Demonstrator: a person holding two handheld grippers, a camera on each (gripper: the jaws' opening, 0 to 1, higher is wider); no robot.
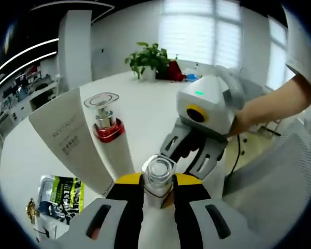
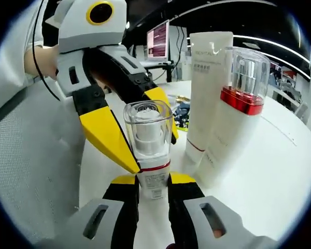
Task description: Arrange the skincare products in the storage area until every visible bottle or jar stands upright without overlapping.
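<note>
A small bottle with a clear square cap and a red ring is held up above the white table. My left gripper is shut on it with its yellow pads either side. In the right gripper view my right gripper is shut on the same small bottle at its labelled base, while the left gripper clasps it higher up. The right gripper comes in from the right. A white pump bottle with a red collar stands upright, against a tall white tube.
Green and black sachets lie on the table by the tube. A potted plant and a red thing stand at the far edge. A person's arm and a grey mesh surface are at the right. A monitor glows behind.
</note>
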